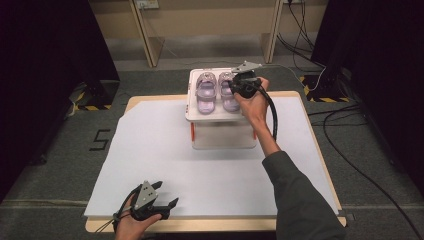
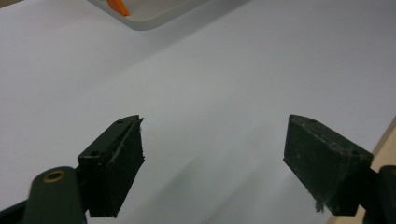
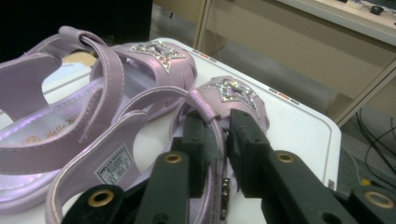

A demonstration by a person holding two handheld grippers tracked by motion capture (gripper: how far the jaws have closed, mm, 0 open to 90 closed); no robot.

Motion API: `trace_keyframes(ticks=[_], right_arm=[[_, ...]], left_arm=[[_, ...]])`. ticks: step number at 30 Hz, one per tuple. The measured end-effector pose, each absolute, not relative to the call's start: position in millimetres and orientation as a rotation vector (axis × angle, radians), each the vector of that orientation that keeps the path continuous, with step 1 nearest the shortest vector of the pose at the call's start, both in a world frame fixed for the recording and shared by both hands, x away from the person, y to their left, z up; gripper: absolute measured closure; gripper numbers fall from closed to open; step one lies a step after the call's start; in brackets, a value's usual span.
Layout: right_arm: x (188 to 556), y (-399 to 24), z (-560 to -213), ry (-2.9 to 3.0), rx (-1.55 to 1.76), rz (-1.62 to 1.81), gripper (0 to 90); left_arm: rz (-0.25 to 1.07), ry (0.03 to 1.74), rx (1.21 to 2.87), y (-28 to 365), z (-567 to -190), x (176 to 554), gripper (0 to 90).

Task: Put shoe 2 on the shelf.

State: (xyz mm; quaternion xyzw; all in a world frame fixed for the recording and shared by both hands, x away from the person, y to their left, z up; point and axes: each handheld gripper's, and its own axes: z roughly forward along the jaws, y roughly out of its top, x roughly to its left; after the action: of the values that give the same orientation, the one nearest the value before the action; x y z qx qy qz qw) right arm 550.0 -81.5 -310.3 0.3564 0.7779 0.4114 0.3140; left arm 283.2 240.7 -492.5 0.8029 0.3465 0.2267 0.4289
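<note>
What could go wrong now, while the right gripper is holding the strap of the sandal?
The right gripper pinches only a thin strap of the right sandal, so the shoe may swing or slip when lifted. It touches the left sandal, which could get dragged. The white stand may shift; the left gripper rests far away, open.

"Hello K…" runs in gold script along the insole of the left sandal (image 3: pixel 51 135); the white label (image 3: pixel 115 169) on my gripped sandal's (image 3: pixel 219 107) strap is too small to read. A black "5" (image 1: pixel 99 140) marks the floor.
</note>
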Motion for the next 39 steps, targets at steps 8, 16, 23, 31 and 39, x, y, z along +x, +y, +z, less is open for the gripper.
trace_keyframes(ticks=[8, 16, 23, 31, 39], right_arm=[[548.5, -76.9, -310.6, 2.048, 0.94, 1.071, 75.0], [543.0, -75.2, -305.5, 2.047, 0.932, 1.09, 61.4], [529.1, -80.6, -295.9, 2.049, 0.892, 1.111, 53.5], [512.7, -99.1, -295.6, 2.042, 0.894, 1.2, 49.5], [493.6, -111.8, -297.9, 2.046, 0.856, 1.266, 47.0]], left_arm=[[0.567, 0.864, 2.008, 240.4, -492.7, 283.1, 19.3], [0.563, 0.862, 2.007, 239.7, -493.0, 283.0, 19.3], [0.564, 0.865, 2.008, 240.0, -493.1, 283.0, 19.3], [0.566, 0.871, 2.005, 240.3, -493.4, 283.5, 19.3], [0.569, 0.868, 2.007, 240.6, -493.3, 283.5, 19.3]])
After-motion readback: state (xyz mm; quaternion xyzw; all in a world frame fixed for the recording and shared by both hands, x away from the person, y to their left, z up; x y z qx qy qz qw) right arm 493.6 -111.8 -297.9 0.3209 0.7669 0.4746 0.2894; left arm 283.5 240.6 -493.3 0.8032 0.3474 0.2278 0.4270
